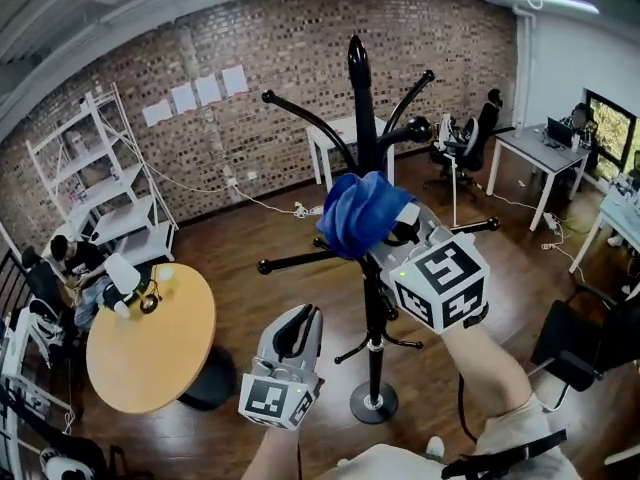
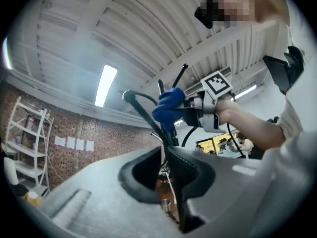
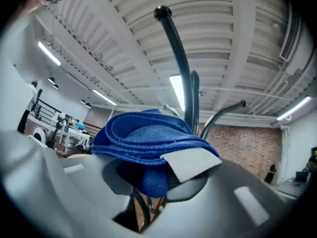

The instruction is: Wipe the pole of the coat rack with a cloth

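Count first: one tall black metal coat rack (image 1: 375, 308), one bunched blue woven cloth (image 1: 362, 211) and two grippers. On the rack I can see one upright pole (image 1: 358, 78), three curved upper arms, two long straight lower arms and one round base (image 1: 373, 401) on the dark wood floor (image 1: 260, 238).

My right gripper (image 1: 400, 230) is clenched on the cloth. In the right gripper view the folded blue layers and a white tag (image 3: 190, 162) sit between the jaws, and more cloth (image 3: 148, 143) spills over the top. My left gripper (image 1: 300, 320) hangs lower and to the left of the pole, well apart from it. Its jaws are pressed together with nothing between them, as the left gripper view shows (image 2: 166, 155).

The cloth is at mid-height on the pole, just above the two straight lower arms, and it covers that stretch of the pole in the head view. In the right gripper view the pole (image 3: 185, 83) rises directly behind the bundle. I cannot tell whether the fabric actually touches the metal. The cloth looks thick, with stitched edges, crumpled into a loose ball.

To the left stands one round light-wood table (image 1: 170, 358) with a few small objects at its far edge that I cannot identify. One white open shelf unit (image 1: 105, 178) stands against the brick wall (image 1: 270, 118), its contents too small to make out. White desks (image 1: 530, 148) stand at the right.
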The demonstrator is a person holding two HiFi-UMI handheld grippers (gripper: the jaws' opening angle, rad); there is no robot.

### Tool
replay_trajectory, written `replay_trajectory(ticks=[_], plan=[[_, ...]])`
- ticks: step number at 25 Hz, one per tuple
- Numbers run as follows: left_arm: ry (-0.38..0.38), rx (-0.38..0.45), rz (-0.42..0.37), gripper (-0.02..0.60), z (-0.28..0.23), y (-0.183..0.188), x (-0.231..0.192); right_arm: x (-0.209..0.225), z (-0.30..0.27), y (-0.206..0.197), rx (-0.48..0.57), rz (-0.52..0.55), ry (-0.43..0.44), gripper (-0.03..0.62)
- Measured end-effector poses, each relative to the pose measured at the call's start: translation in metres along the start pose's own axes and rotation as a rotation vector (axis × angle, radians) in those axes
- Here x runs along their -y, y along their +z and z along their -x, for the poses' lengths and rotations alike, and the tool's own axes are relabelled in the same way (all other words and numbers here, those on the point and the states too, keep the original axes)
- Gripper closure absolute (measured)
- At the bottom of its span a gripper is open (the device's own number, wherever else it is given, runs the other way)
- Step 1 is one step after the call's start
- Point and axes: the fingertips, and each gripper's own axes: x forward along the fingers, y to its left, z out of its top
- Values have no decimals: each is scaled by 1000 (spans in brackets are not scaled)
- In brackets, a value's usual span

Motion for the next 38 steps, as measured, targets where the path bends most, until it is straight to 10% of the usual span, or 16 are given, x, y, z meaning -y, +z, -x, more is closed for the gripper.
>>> replay_trajectory(ticks=[4,8,12,18,28,35,38], plan=[[-99,-36,49,548,-1,-27,-7,-13,1,-56,-85,-72,-55,491],[-179,-22,68,548,-5,-23,5,-11,34,-20,17,-52,-129,491],[-224,-22,92,548,-9,-27,6,-72,90,-5,66,-38,14,491],[-219,-37,86,548,-11,-39,-5,-147,108,-175,-233,-242,91,491],[-154,-54,107,548,19,-36,-34,-61,28,-218,-167,-129,-182,491],[-161,-118,108,548,26,-69,-23,-109,56,-428,-482,-205,-197,491],[-180,-126,98,548,24,-73,-17,-113,68,-443,-496,-266,-198,491]])
